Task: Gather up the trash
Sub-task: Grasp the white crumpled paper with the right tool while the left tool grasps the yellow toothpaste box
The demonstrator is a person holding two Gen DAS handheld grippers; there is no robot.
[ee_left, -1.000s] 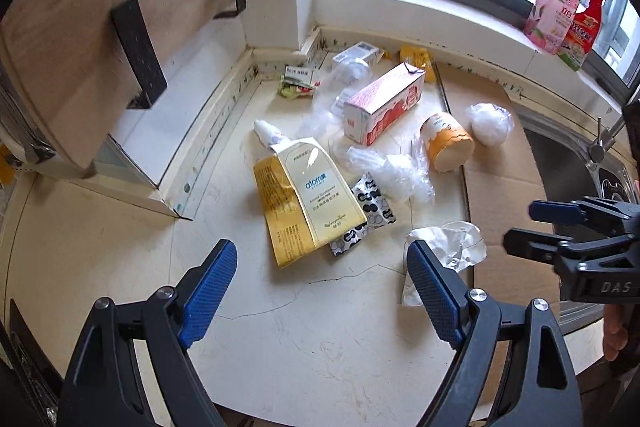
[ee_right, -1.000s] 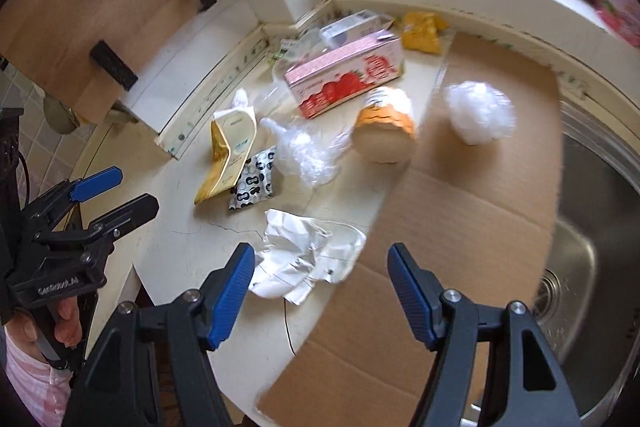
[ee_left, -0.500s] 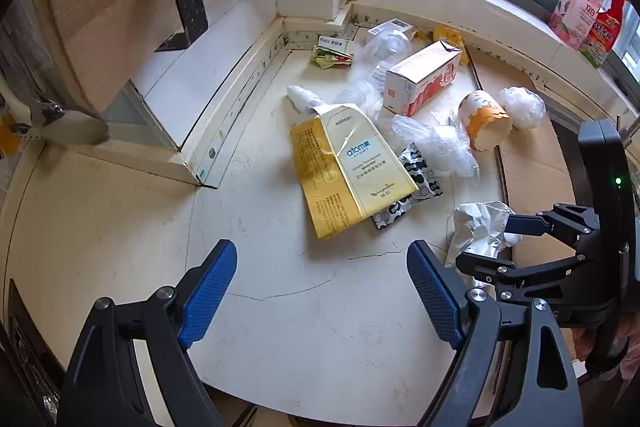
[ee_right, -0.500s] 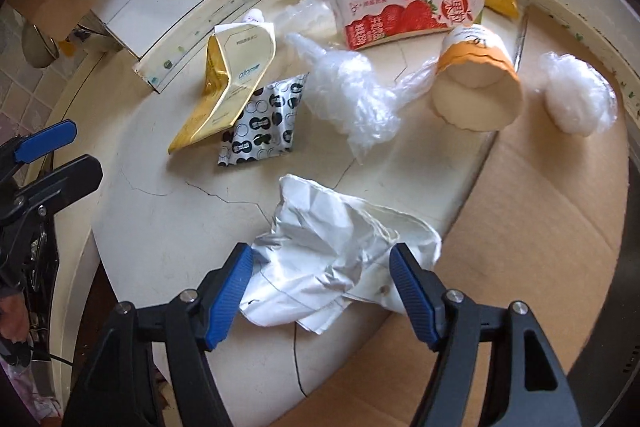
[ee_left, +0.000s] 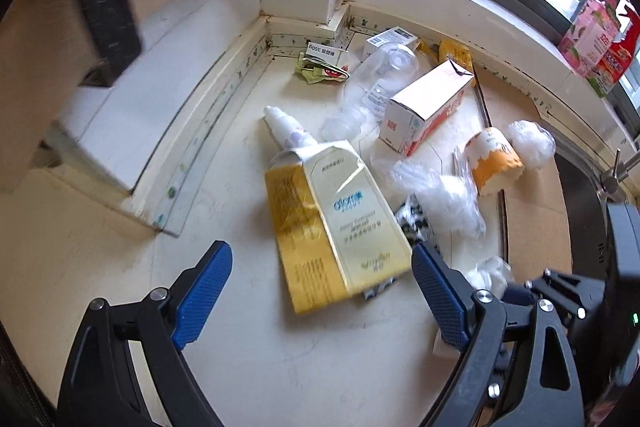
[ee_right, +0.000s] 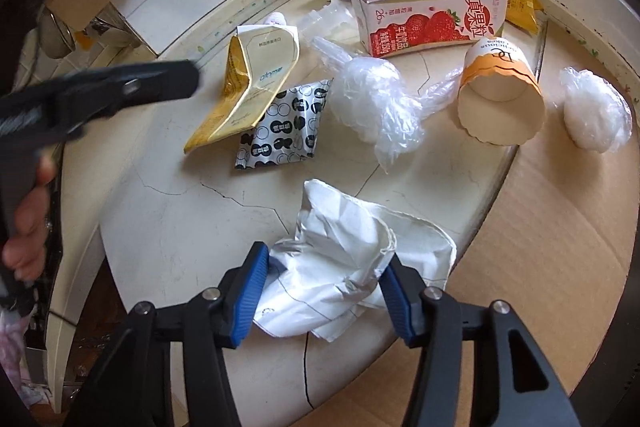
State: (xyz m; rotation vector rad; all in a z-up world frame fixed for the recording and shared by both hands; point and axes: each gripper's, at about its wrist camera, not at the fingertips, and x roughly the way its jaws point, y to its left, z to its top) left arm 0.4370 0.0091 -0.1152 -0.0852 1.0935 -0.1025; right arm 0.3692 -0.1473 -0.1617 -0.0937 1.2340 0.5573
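Trash lies on a cream counter. A crumpled white paper bag (ee_right: 352, 259) sits between the blue pads of my right gripper (ee_right: 324, 299), whose jaws are closing around it and touching its sides. My left gripper (ee_left: 320, 291) is open and empty, its pads either side of the near end of a flattened gold-and-white pouch (ee_left: 332, 223), which also shows in the right wrist view (ee_right: 256, 83). Behind lie a black-and-white sachet (ee_right: 284, 123), crumpled clear plastic (ee_right: 376, 103), a strawberry milk carton (ee_right: 428, 19), an orange paper cup (ee_right: 500, 95), a plastic ball (ee_right: 596, 115) and a clear bottle (ee_left: 376, 87).
Brown cardboard (ee_right: 560, 227) covers the counter's right side beside a steel sink (ee_left: 580, 195). A white raised ledge (ee_left: 132, 131) and wooden cupboard stand on the left. Small wrappers (ee_left: 324, 63) lie in the back corner. Cleaner bottles (ee_left: 592, 35) stand on the window sill.
My right gripper has dropped forward onto the white paper bag and narrowed its jaws around it. My left gripper has moved forward towards the gold pouch, still open.
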